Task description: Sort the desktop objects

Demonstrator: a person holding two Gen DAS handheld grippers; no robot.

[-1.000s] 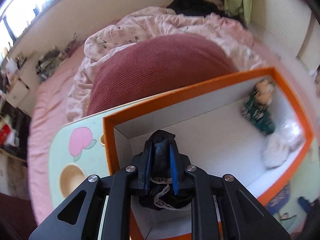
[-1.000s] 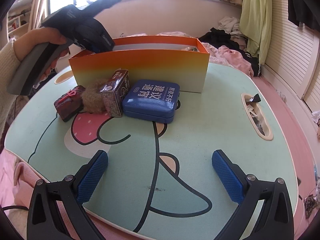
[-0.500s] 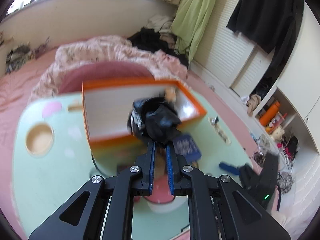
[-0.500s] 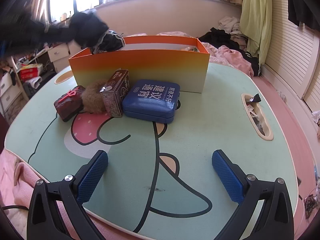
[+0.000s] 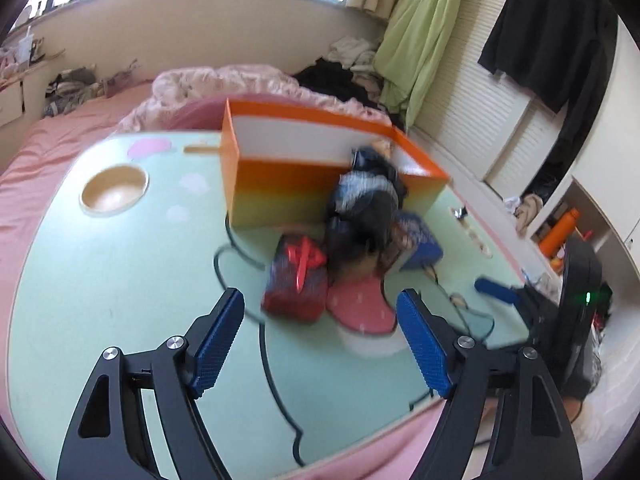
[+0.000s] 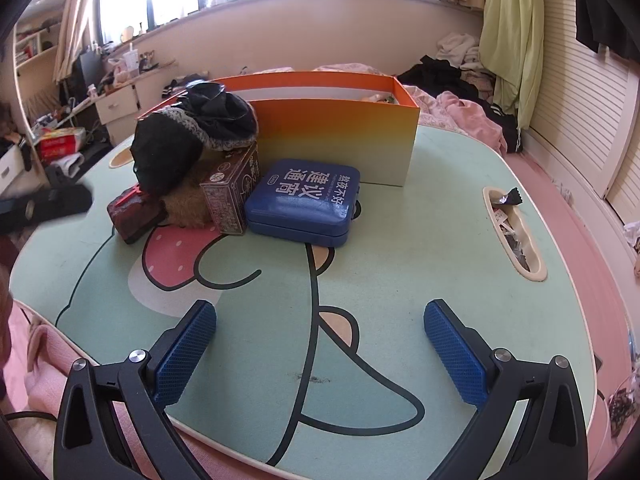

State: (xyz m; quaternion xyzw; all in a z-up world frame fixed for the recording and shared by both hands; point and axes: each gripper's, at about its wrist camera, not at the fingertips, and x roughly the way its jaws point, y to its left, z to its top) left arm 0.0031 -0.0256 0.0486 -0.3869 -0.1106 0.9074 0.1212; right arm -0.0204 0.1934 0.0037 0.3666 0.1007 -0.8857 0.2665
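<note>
Now, left gripper (image 5: 320,336) spread wide, jaws just opened, nothing between the blue pads. Black lace-trimmed cloth bundle (image 6: 196,130) released and draped over the cluster in front of the tall orange cardboard box (image 6: 336,140), outside it, resting on the fuzzy brown lump (image 6: 186,206) and the brown printed tin (image 6: 234,192). Hard to say from the blurred left view whether quite settled. Dark red packet with a red tab (image 5: 298,276) just beside the pile on the mint-green cartoon-printed counter (image 6: 420,240); flat blue hinged case with white lettering (image 6: 304,202) touching the tin on the other side. Right gripper (image 6: 320,350) also wide and empty, parked low over the near edge of the counter, well apart from everything.

Step in hand, by the look of it: cloth pulled out of the box and dropped, sorting barely under way, most pieces loose on the counter. Next move probably calls for picking one item from the heap, and the cloth sits on top, so either lifting it clear first or reaching for the red packet at the open edge. Risk: soft fabric snagging and dragging the tin over.
</note>
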